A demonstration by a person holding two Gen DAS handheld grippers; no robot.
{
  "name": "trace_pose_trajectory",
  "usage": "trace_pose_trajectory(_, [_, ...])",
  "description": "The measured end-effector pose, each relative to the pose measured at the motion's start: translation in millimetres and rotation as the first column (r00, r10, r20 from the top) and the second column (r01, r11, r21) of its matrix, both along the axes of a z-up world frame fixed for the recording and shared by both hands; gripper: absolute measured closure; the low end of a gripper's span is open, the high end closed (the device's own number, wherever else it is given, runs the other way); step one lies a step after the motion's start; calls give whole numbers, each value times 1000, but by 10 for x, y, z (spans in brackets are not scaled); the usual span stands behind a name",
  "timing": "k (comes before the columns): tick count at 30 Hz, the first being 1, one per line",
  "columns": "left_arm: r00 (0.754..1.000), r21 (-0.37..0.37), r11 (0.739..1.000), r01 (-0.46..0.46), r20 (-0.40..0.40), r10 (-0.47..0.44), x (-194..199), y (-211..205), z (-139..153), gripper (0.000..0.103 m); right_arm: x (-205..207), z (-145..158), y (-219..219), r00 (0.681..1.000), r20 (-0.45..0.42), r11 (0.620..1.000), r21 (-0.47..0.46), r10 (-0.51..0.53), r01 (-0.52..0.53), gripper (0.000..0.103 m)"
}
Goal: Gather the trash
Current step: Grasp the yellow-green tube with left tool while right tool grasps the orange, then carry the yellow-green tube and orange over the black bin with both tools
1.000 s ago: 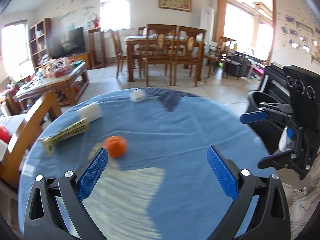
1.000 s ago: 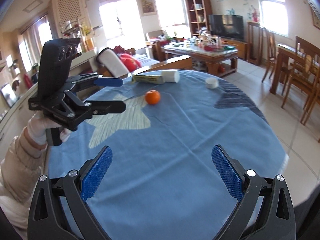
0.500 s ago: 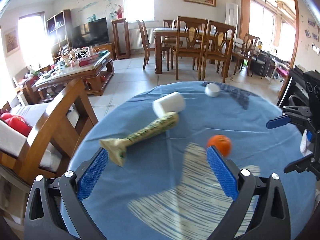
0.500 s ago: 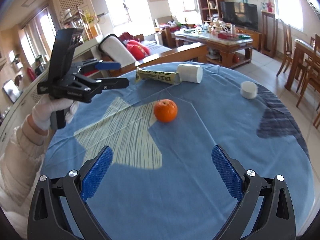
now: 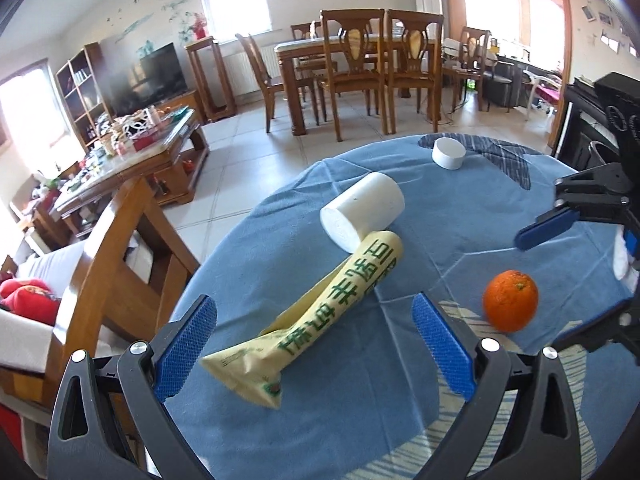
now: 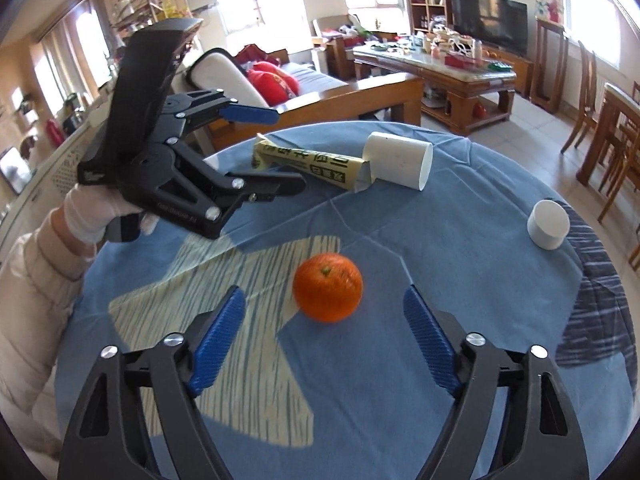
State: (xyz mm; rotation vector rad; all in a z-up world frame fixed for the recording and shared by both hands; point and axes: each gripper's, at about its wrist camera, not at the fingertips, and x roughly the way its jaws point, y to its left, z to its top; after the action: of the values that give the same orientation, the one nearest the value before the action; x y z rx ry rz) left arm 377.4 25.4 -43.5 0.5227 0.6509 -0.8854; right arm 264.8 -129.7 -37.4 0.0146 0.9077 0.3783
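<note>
A yellow wrapper with green print [image 5: 320, 312] lies on the blue tablecloth [image 5: 460, 220], its far end against a white paper cup on its side [image 5: 362, 210]. My left gripper [image 5: 314, 344] is open, its near end between the jaws. An orange [image 6: 328, 286] sits just ahead of my open right gripper [image 6: 320, 338]. The orange [image 5: 510, 300] also shows in the left wrist view. A small white cap [image 6: 548, 224] stands at the far right. The wrapper [image 6: 308, 162], the cup [image 6: 398, 160] and the left gripper [image 6: 264, 148] show in the right wrist view.
A wooden chair [image 5: 116, 264] stands against the table's left edge. A cluttered coffee table [image 5: 132, 148] and a dining set [image 5: 360, 76] stand beyond the table. A sofa with red cushions [image 6: 272, 80] lies behind the left gripper.
My left gripper has swung left and closed in on the wrapper. My right gripper has moved forward to the orange. Both stayed open.
</note>
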Motion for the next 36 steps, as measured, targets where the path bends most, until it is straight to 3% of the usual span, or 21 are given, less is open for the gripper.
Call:
trace_pose_trajectory(1, [1000, 0, 1000, 7, -17, -7, 5, -10, -8, 24, 30, -20, 0, 1000, -2, 1000, 0, -4, 4, 31])
trace_pose_trajectory(2, [999, 2, 1000, 9, -36, -9, 22, -39, -22, 45, 47, -43, -3, 1000, -6, 1000, 3, -9, 9, 34])
trace_pose_trajectory(3, [998, 8, 1000, -1, -65, 2, 52, -48, -54, 53, 59, -57, 5, 1000, -10, 1000, 6, -10, 11, 36])
trace_pose_trajectory(11, [990, 2, 998, -59, -125, 59, 72, -28, -87, 79, 105, -117, 23, 1000, -24, 999, 32, 2, -1, 60])
trace_pose_trajectory(15, [987, 1, 996, -88, -136, 88, -5, 30, -52, 93, 71, -94, 47, 1000, -18, 999, 34, 5, -5, 63])
trace_pose_trajectory(24, [983, -47, 987, -150, -118, 144, -498, 259, 149, 96, -161, 139, -70, 1000, 14, 996, 88, -3, 2, 64])
trace_pose_trajectory(36, [991, -150, 980, -128, -49, 121, -1584, 35, 491, 95, -1153, 527, -353, 991, 111, 979, 198, -69, 46, 64])
